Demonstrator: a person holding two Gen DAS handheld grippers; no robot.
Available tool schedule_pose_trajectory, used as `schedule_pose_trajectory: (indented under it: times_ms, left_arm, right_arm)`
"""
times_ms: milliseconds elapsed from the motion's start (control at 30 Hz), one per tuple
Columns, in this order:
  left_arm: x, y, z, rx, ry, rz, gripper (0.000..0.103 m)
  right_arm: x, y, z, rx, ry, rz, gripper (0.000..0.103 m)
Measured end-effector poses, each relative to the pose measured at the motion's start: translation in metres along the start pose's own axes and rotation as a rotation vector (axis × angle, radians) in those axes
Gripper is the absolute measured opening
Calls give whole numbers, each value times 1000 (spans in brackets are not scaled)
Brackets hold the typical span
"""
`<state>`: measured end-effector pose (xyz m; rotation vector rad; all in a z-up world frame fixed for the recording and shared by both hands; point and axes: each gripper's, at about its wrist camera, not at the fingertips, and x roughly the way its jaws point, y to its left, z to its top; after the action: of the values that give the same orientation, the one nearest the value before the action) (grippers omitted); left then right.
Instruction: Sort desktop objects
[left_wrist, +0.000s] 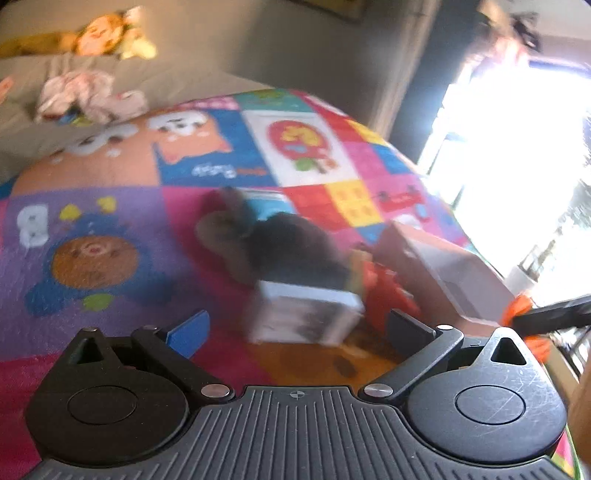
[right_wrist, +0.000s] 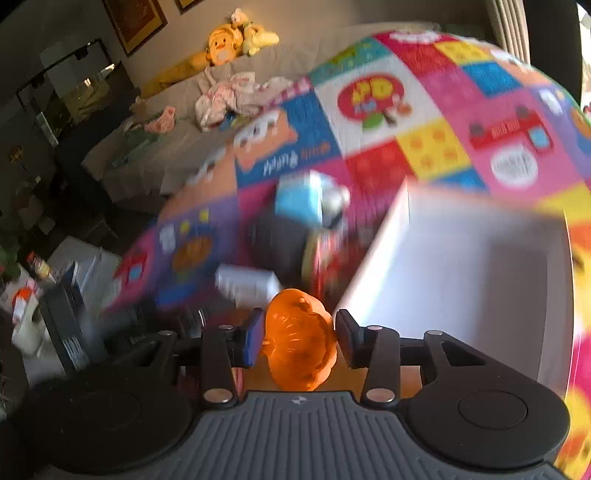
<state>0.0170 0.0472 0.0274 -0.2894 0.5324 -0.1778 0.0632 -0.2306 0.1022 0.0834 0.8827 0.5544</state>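
The right claw (right_wrist: 299, 341) grips a ribbed orange translucent piece (right_wrist: 300, 339), pinched between its blue-faced pad on one side and black pad on the other, held just above the near edge of the colourful play mat (right_wrist: 436, 147). To its right stands an open white box (right_wrist: 480, 266), its near-left wall rising close beside the claw and its interior bare in what shows. Ahead, a blurred heap lies on the mat: a light blue carton (right_wrist: 301, 201), a dark rounded object (right_wrist: 277, 243), a white box (right_wrist: 247, 284) and something red (right_wrist: 328, 269) against the open box's wall. The left claw (left_wrist: 295, 328) is spread wide and holds nothing, hovering low just before that same white box (left_wrist: 306, 314). Left of the heap the mat lies flat and open toward a beige couch (left_wrist: 37, 122) with crumpled cloth (left_wrist: 81, 96).
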Motion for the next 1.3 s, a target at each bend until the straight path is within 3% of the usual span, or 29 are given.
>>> schedule_pose_trajectory:
  times_ms: [133,267,433,567,733,900,1000,1133,1300]
  left_arm:
    - [-19,-31,-13,175,56,10,103]
    - [-32,-45,-38,270,133,33,103]
    - [-26,-44,-58,257,214,63,103]
    - [-19,-47,-57,239,216,89,103]
    - [-13,-52,-57,265,194,155,103]
    - [-8,-48,-55,243,201,186,103]
    - [-8,-49,-56,249,201,196,103]
    - [-7,-51,-58,259,199,202,103]
    - [-9,-47,-57,233,188,182,103]
  right_arm:
    - [3,-1,-45,-15,-60,-74,45]
    - [-4,-7,-75,11,-160,-114,83]
    - [-16,-12,-110,45,-230,-191,101]
    - [-18,-11,-133,49,-229,-220,103]
    - [-1,-3,-156,-24,-210,-354,103]
    - [1,-2,-154,-39,-204,-331,103]
    - [-16,-10,-153,-14,-296,-324,103]
    - [-40,-33,-130,7,-444,-491,103]
    - [-26,-100,-74,173,-391,-502,103]
